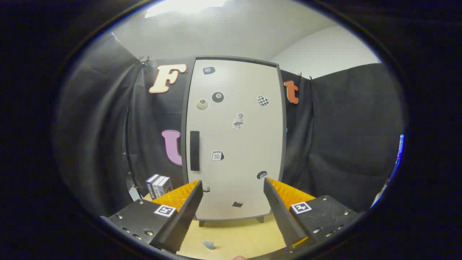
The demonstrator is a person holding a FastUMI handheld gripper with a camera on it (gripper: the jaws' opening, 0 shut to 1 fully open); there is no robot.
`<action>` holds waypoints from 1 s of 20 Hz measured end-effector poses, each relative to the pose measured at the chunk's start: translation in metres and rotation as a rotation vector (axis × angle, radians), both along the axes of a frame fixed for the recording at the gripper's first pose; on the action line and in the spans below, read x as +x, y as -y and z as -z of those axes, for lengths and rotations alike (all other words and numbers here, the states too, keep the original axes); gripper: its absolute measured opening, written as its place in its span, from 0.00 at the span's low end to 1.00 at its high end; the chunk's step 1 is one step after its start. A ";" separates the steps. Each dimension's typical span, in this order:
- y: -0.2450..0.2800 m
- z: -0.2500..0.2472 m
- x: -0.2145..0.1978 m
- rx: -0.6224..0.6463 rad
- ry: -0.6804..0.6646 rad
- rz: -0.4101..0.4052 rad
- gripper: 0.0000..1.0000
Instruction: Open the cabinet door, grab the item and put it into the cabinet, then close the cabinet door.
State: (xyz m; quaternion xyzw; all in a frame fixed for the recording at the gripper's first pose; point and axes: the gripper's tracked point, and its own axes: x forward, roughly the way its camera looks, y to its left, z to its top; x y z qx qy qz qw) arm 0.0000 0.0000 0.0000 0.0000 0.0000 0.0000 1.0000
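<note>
A tall white cabinet (234,137) with a dark frame stands upright on the wooden table (231,236), straight ahead of my fingers. Its door is closed, with several small stickers on it. A black vertical handle (194,150) sits near the door's left edge. A small box with dark and white stripes (158,185) stands on the table to the left of the cabinet, just beyond my left finger. My gripper (232,182) is open, its fingers spread wide with nothing between them, a short way in front of the door's lower part.
Black cloth walls close in behind and on both sides of the cabinet. A small pale triangular scrap (208,245) lies on the table between my fingers, close to me. The cabinet rests on short dark feet (260,219).
</note>
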 end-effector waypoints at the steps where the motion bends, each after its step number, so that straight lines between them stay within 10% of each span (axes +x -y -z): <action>1: -0.002 0.001 0.000 0.000 -0.001 -0.003 1.00; 20: -0.030 0.014 0.031 -0.002 -0.045 -0.040 1.00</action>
